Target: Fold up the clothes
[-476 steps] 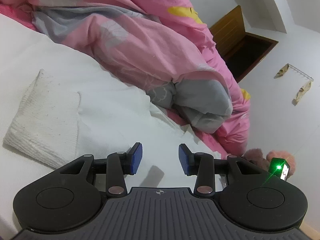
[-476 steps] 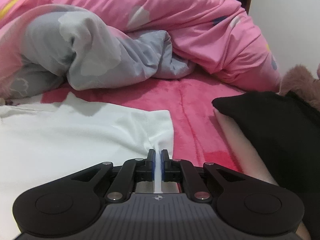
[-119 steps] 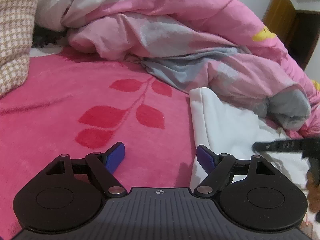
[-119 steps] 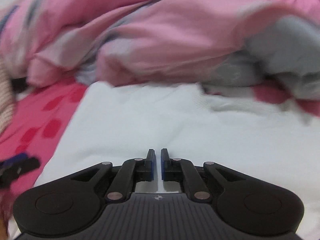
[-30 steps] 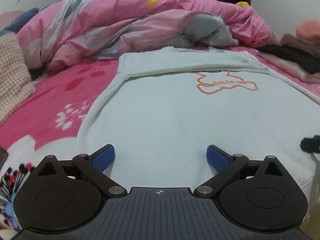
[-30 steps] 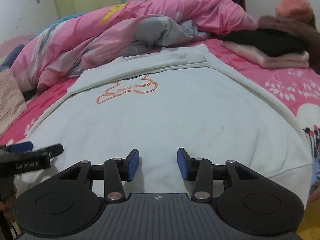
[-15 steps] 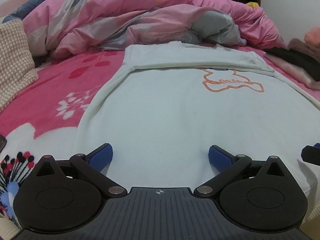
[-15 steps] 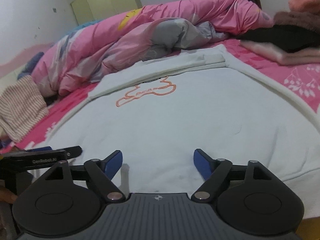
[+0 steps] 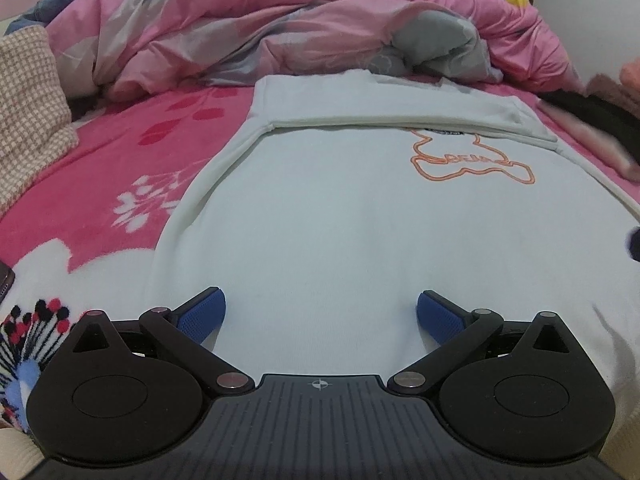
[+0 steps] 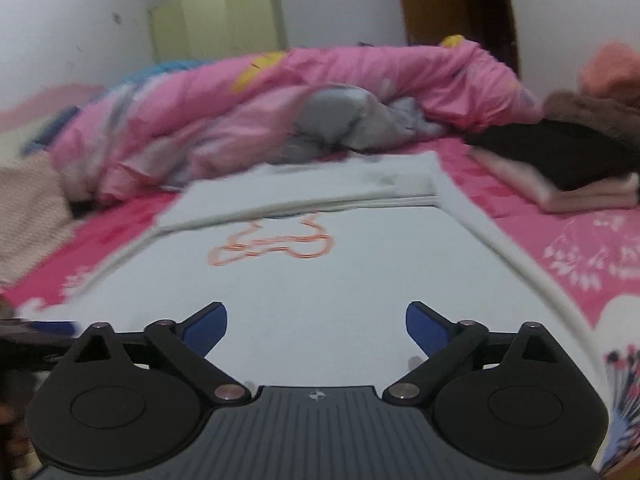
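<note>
White sweatshirt [image 9: 340, 216] spread flat on pink bed [image 9: 120, 168], sleeves folded across far end below quilt [image 9: 280, 32]. Bottom-up fold yet to do. Left gripper [image 9: 320, 316] and right gripper [image 10: 316, 326] both gaping wide, empty, over near hem. Hem hidden; right view blurred.

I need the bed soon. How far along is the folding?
Done: the white shirt lies flat with its sleeves folded across the top. In hand: nothing; the left gripper and right gripper are open over its hem. Left: folding the body and stacking it.
</note>
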Available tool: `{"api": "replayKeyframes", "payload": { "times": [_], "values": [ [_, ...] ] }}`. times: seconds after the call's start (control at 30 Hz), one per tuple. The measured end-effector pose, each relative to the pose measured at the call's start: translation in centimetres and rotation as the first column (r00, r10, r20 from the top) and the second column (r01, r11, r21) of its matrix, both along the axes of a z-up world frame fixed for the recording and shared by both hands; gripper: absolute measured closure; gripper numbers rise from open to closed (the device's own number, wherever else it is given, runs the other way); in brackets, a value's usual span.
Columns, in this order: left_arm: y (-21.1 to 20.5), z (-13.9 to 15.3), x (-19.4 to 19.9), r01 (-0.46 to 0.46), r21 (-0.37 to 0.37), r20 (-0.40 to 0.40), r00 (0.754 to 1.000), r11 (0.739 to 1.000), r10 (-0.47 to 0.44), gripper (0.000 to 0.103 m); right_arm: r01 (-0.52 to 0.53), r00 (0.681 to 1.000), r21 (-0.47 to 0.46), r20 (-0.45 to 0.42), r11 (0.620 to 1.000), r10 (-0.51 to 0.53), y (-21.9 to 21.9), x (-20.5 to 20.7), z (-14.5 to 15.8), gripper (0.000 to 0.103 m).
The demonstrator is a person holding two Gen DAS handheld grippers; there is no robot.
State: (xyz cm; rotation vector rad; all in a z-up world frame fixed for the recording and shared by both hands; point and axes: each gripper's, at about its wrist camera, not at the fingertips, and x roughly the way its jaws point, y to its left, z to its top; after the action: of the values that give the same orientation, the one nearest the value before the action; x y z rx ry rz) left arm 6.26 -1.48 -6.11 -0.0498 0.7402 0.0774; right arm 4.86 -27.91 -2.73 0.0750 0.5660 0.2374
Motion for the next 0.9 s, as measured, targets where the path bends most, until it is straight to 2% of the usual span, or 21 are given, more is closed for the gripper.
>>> {"api": "replayKeyframes", "payload": {
  "times": [0.17, 0.2, 0.43, 0.77, 0.9],
  "values": [
    [-0.2, 0.0, 0.1, -0.002, 0.007, -0.012, 1.0, 1.0, 0.003, 0.0, 0.066, 0.987, -0.096, -0.138, 0.993, -0.079, 1.0, 3.6, -2.5, 0.004],
    [-0.2, 0.0, 0.2, -0.003, 0.006, -0.015, 1.0, 1.0, 0.003, 0.0, 0.062, 0.986, -0.11, -0.149, 0.992, -0.078, 1.2, 3.8, -2.8, 0.001],
    [-0.1, 0.2, 0.5, -0.005, 0.008, -0.035, 0.999, 1.0, 0.005, 0.0, 0.039, 0.985, -0.123, -0.16, 0.992, -0.058, 1.4, 4.0, -3.1, 0.0],
    [-0.2, 0.2, 0.4, -0.006, 0.009, -0.037, 0.999, 1.0, 0.006, 0.0, 0.043, 0.986, -0.034, -0.16, 0.998, -0.048, 0.2, 3.9, -3.1, 0.0],
    [0.0, 0.1, 0.4, -0.005, 0.002, -0.032, 0.999, 1.0, 0.005, 0.0, 0.038, 0.986, -0.066, -0.158, 0.997, -0.048, 0.6, 3.8, -3.1, 0.0]
  ]
}}
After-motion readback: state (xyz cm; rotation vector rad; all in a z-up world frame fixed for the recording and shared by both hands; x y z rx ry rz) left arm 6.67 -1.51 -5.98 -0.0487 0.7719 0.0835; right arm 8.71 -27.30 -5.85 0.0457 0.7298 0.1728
